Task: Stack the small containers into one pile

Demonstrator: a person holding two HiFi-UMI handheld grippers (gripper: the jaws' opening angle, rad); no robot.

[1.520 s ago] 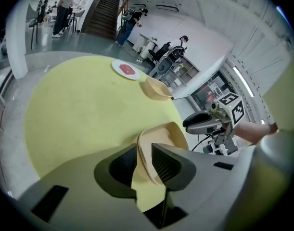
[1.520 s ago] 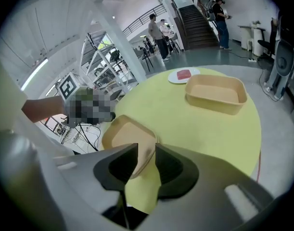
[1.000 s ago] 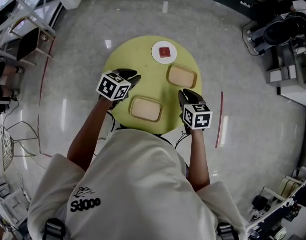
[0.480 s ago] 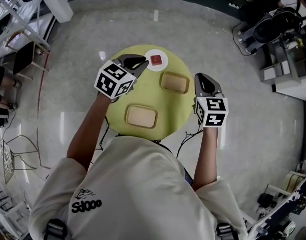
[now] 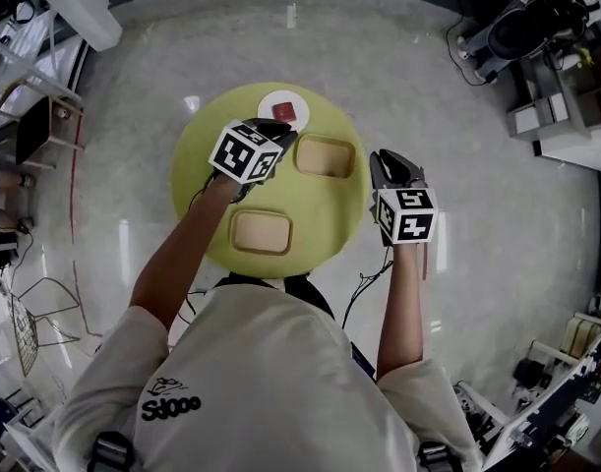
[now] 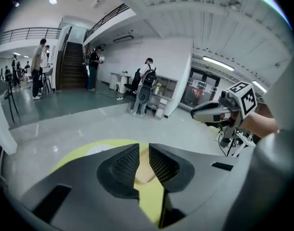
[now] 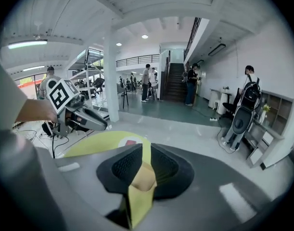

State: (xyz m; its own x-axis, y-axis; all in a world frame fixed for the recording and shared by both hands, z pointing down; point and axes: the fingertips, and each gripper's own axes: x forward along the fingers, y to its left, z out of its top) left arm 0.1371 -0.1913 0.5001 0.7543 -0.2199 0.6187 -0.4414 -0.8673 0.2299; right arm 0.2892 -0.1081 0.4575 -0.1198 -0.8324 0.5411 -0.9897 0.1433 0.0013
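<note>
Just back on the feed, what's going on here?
A person holds a gripper in each hand. Nothing is stacked yet: the far tan tray and near tan tray lie apart on the yellow table, with a white dish at its far edge. The left gripper hovers by the dish, the right gripper off the table's right edge; both sets of jaws have just been opening, empty.

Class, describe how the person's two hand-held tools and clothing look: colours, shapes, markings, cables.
The left tool and right tool are each dark grey plastic with two black mesh-textured pads, topped by a white cube bearing black square markers. Thin dark cables hang by the forearms. The person wears a white short-sleeved T-shirt with a small black print.
</note>
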